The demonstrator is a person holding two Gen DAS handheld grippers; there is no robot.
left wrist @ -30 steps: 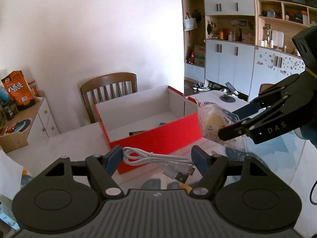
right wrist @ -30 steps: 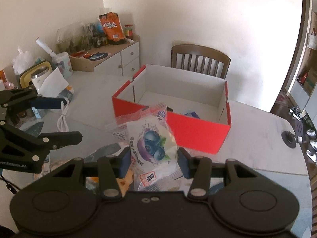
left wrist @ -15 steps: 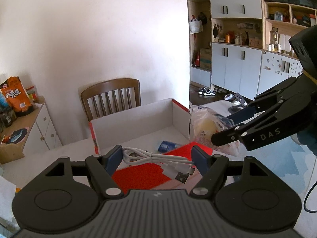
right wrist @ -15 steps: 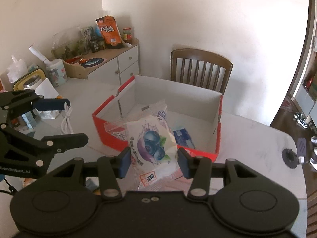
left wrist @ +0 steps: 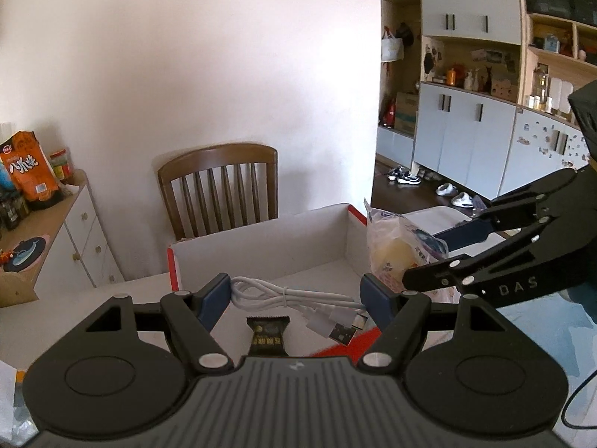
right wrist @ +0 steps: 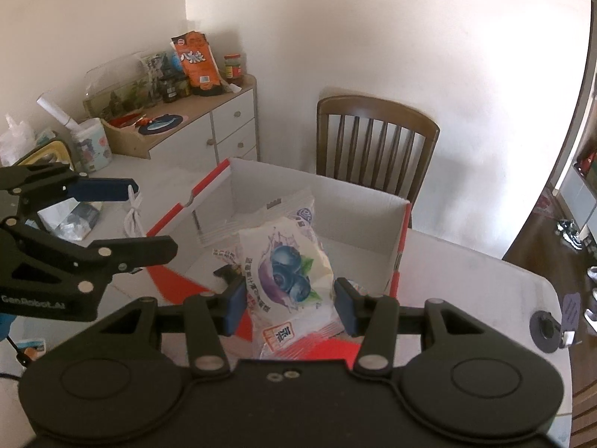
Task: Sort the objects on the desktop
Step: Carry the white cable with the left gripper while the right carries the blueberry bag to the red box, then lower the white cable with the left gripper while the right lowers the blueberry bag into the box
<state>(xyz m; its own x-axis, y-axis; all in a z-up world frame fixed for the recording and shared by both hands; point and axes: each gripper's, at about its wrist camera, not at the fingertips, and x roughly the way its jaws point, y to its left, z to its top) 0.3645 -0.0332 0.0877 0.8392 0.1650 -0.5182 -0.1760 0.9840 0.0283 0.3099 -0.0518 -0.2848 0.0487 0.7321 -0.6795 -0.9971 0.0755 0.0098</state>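
In the left wrist view my left gripper [left wrist: 296, 296] is shut on a coiled white USB cable [left wrist: 283, 293], which hangs over the open red box [left wrist: 261, 250] with white inner walls. A small black packet [left wrist: 267, 332] lies inside the box below the cable. My right gripper [right wrist: 290, 303] is shut on a white snack bag with blueberries [right wrist: 287, 261], held above the red box [right wrist: 335, 201]. Each gripper shows in the other's view: the right gripper [left wrist: 423, 261] with its snack bag [left wrist: 391, 257] at right, the left gripper [right wrist: 153, 220] with the cable [right wrist: 132, 216] at left.
A brown wooden chair [right wrist: 373, 138] stands behind the box against the wall. At the left is a white sideboard [right wrist: 224, 123] with an orange snack bag [right wrist: 196, 63] and jars. A round black object [right wrist: 546, 330] sits near the table's right edge. Tall cabinets [left wrist: 466, 130] fill the far right.
Both grippers have carried their loads forward, from in front of the red box to over its open top. The grips have not changed.
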